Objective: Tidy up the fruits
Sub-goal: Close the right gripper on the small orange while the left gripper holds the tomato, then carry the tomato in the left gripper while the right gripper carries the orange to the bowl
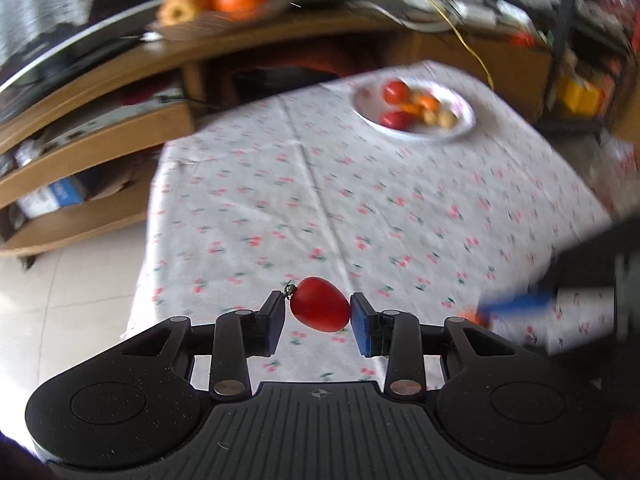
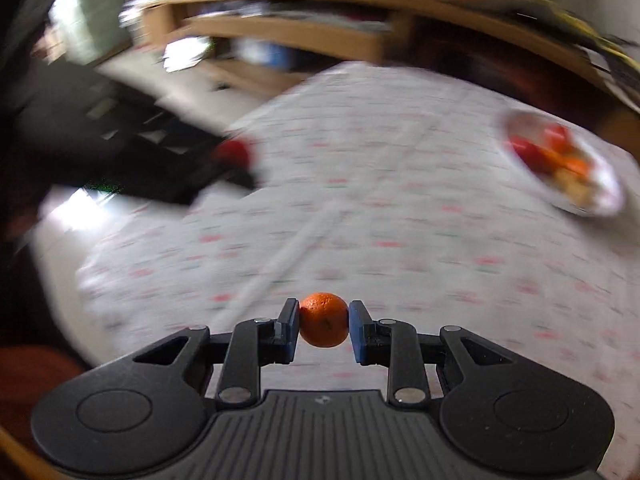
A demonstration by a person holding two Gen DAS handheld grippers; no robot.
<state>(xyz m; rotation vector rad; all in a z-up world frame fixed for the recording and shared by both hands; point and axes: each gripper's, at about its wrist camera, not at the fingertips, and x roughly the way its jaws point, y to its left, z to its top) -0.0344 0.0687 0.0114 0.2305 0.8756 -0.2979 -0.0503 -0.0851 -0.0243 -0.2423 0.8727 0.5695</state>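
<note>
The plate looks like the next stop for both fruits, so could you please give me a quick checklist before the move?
1. Left gripper shut on the tomato: ok.
2. Right gripper shut on the orange: ok.
3. Both fruits lifted off the cloth: cannot tell.
4. Plate in view of both cameras: ok.
5. Free spot on the plate among its fruit: cannot tell, blurred.
6. Cloth between grippers and plate bare: ok.

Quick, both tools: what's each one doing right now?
Left tool: closed on a red fruit.
Right tool: closed on a small orange.
</note>
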